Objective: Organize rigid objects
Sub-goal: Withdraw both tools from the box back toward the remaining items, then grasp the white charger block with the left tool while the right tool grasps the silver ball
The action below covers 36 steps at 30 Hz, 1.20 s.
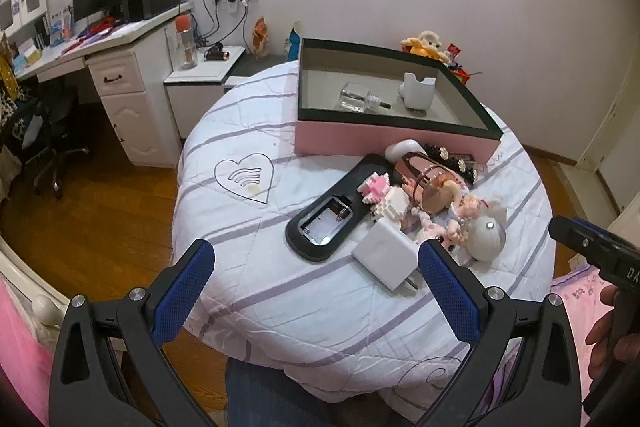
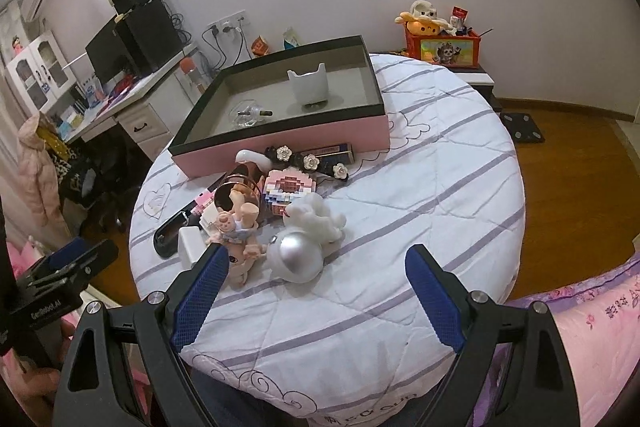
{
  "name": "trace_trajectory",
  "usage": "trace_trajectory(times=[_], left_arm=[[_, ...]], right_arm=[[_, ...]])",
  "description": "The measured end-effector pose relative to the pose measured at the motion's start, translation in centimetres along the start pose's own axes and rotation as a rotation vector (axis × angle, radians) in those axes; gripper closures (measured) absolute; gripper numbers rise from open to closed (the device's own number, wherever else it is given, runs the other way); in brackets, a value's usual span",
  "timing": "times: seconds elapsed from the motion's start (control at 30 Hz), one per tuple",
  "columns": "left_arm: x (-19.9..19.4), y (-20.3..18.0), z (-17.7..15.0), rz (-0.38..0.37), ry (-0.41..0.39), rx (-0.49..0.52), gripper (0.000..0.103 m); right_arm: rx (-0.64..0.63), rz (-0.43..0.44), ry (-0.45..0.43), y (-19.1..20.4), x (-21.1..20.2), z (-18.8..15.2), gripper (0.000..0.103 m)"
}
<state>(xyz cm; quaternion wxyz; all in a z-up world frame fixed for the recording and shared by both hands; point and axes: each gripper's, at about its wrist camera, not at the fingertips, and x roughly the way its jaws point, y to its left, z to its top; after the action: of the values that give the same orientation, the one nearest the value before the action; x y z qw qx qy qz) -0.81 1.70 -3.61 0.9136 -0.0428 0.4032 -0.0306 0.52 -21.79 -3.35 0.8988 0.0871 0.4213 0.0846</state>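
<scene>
Both the left gripper (image 1: 316, 267) and right gripper (image 2: 316, 275) gape wide, empty. The white charger (image 1: 386, 253), frame centre, looks light, stiff and slick; pinch its flat sides, clear of the prongs

Ahead of left gripper (image 1: 316, 265): charger (image 1: 386, 250), remote (image 1: 332, 213) left of it, toy pile (image 1: 448, 203) right, box (image 1: 384, 99) behind holding bottle (image 1: 358, 98), cup (image 1: 418, 90).

right gripper (image 2: 314, 285) open above quilt (image 2: 420, 195), toy pile (image 2: 276, 215) beside pink box (image 2: 288, 143)
</scene>
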Motion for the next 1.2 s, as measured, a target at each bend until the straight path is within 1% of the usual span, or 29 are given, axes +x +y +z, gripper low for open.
trace_trajectory(times=[0.17, 0.23, 0.3, 0.47, 0.63, 0.83, 1.0, 1.07, 1.2], left_arm=[[1.3, -1.8, -0.6, -0.013, 0.006, 0.058, 0.000], [2.3, -2.5, -1.0, -0.017, 0.019, 0.080, 0.000], [3.5, -3.0, -1.6, -0.036, 0.042, 0.096, 0.000], [6.0, -3.3, -2.3, -0.099, 0.082, 0.090, 0.000], [8.6, -3.3, -2.7, -0.119, 0.123, 0.061, 0.000], [9.7, -2.9, -2.7, -0.054, 0.074, 0.075, 0.000], [9.8, -1.6, -2.1, -0.089, 0.049, 0.053, 0.001], [9.8, -1.4, -2.1, -0.095, 0.039, 0.047, 0.003], [10.1, -1.6, -1.8, -0.068, 0.040, 0.073, 0.004]], right_arm=[[-0.012, -0.017, 0.022, 0.1, 0.6, -0.1, 0.012], [-0.011, -0.021, 0.034, 0.0, 1.0, -0.1, 0.012], [-0.010, -0.026, 0.043, -0.2, 1.3, -0.2, 0.012], [0.001, -0.030, 0.066, -1.0, 2.3, -0.1, 0.012], [0.009, -0.030, 0.089, -1.4, 3.3, -0.1, 0.012], [0.016, -0.031, 0.113, -1.7, 4.5, 0.0, 0.012], [0.001, -0.035, 0.129, -1.4, 5.4, 0.0, 0.012], [0.001, -0.033, 0.134, -1.1, 5.7, 0.0, 0.012], [-0.010, -0.027, 0.146, -0.6, 6.4, 0.1, 0.012]])
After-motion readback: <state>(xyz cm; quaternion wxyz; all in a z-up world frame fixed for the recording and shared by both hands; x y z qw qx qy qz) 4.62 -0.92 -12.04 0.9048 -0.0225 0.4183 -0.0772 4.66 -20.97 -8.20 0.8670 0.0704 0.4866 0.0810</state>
